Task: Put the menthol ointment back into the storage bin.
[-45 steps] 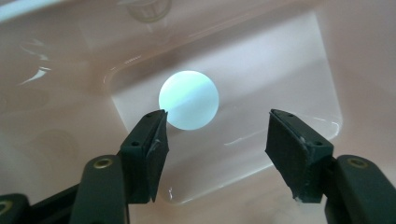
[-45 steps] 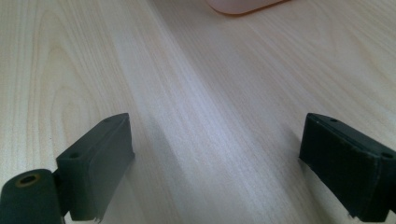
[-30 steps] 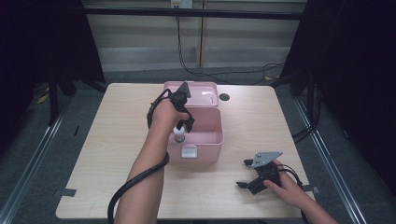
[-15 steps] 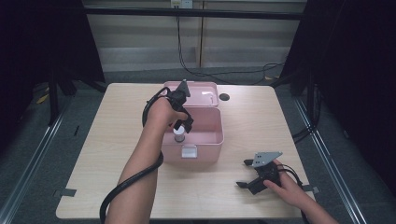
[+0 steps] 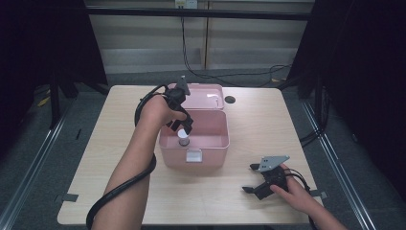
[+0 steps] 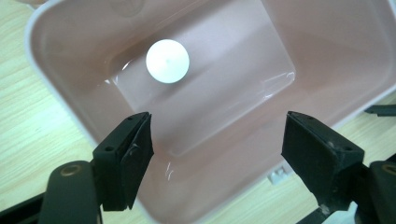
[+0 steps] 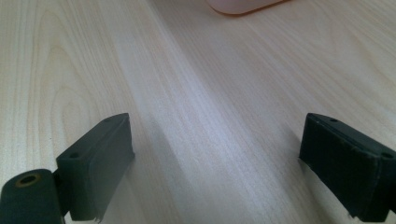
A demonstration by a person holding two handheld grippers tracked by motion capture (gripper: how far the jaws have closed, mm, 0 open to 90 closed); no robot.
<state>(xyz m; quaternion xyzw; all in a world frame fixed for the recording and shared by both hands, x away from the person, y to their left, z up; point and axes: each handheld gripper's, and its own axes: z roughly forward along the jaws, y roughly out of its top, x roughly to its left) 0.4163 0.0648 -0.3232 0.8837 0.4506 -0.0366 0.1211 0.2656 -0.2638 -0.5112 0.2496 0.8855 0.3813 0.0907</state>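
My left gripper [image 5: 184, 128] hangs over the open pink box [image 5: 216, 143], pointing down into it; its jaws have just been opening and now stand apart with nothing between them; looking along them in the left gripper view [image 6: 215, 149], I see bare pink floor in the gap; the little white-topped bottle [image 6: 167, 61] stands upright on the box floor, beyond the jaws and off toward the left one, clear of both pads; from the high view the bottle [image 5: 184, 139] sits just below the gripper, toward the near left of the box, close to the front wall; the lid [image 5: 210, 97] lies folded back behind the box on the desk [image 5: 268, 124].

My right gripper [image 5: 262, 182] rests low at the near right of the desk, well apart from the box; its jaws are spread wide and hold nothing; in the right gripper view [image 7: 215, 163] there is plain wood grain between them, with a corner of the box [image 7: 243, 5] far ahead at the top edge.
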